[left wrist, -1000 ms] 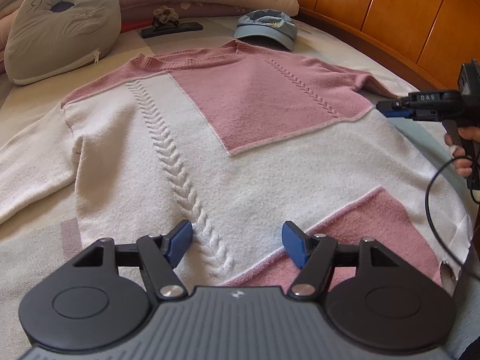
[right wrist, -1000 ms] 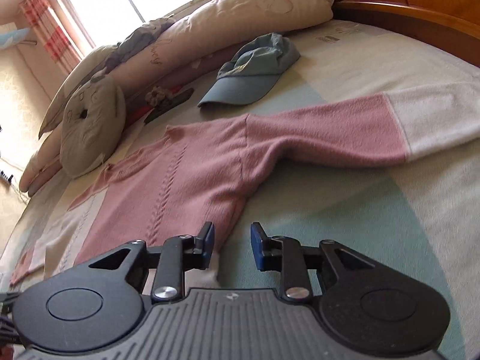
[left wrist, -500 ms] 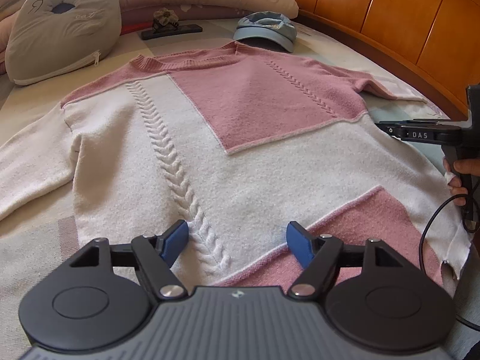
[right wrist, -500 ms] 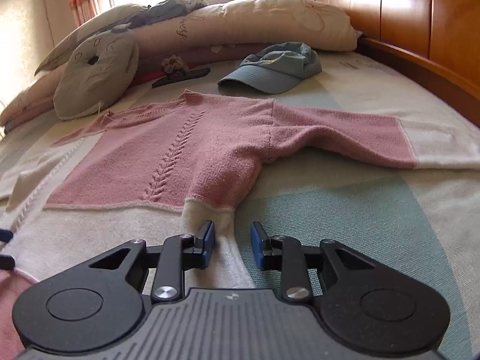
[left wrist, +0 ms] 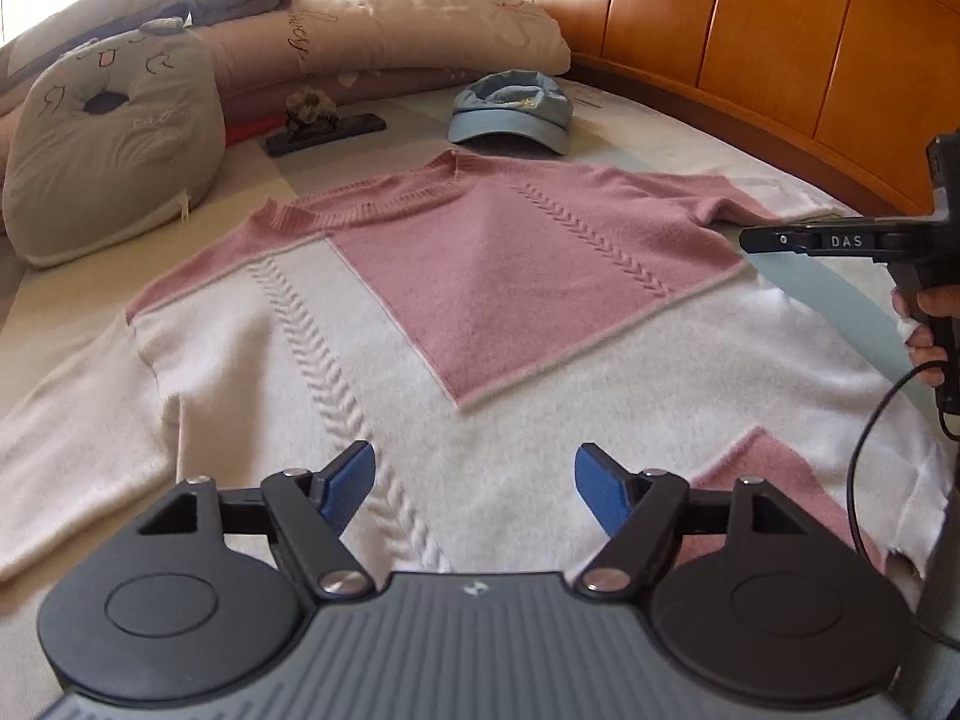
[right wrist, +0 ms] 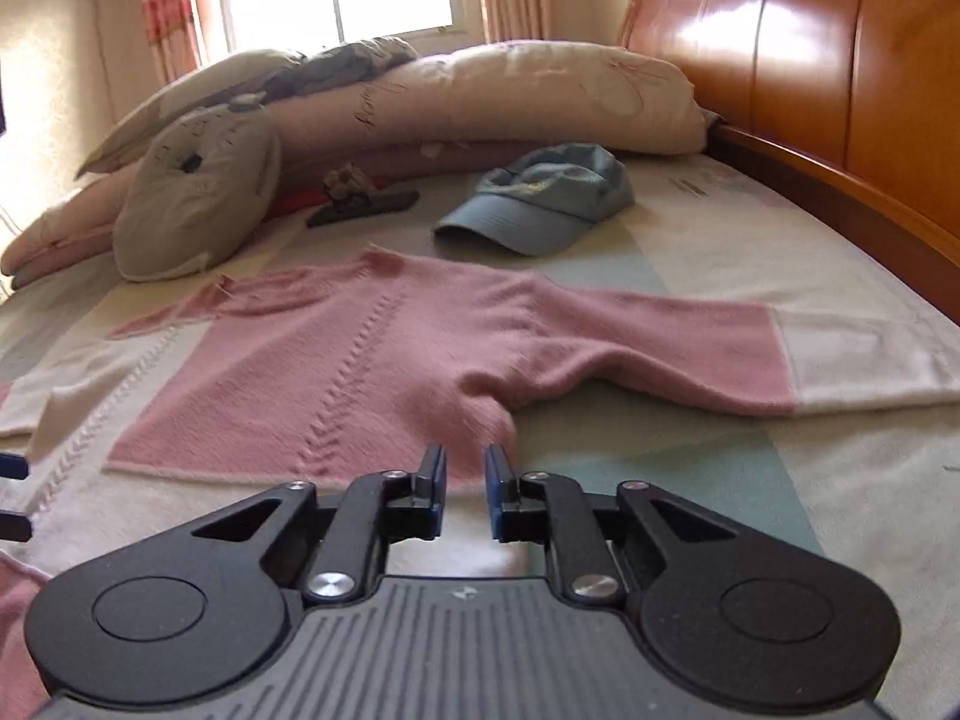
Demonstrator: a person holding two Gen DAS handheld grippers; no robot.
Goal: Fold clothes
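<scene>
- The bed (left wrist: 690, 138) is the biggest thing here, with a shiny wooden headboard (left wrist: 780, 42) along its far side.
- The sweater (left wrist: 420, 312) lies flat on the bed, front up, pink on top and white lower down. Both sleeves stick out to the sides, so nothing looks folded yet.
- The right sleeve (right wrist: 690, 354) runs out across the bed, pink first and then white at the end.
- A grey cushion (left wrist: 114, 138) and long pillows (left wrist: 390, 36) sit past the neck of the sweater. A blue cap (left wrist: 510, 111) lies near the collar but does not touch it.
- The left gripper (left wrist: 474, 489) hangs over the white part near the bottom edge. Its tongs have just been opening and now stand wide apart, with nothing between them.
- The right gripper (right wrist: 465, 489) sits by the armpit of the right sleeve. Its tongs are close together with a small gap, and I see no cloth pinched in it.
- I think the next job is to fold a sleeve in. To do it well, grab the sleeve far out near the cuff, pinch only that cloth and not the bed cover, lift a little, and lay it straight across the chest.
- Keep the body of the sweater flat while the sleeve moves.
</scene>
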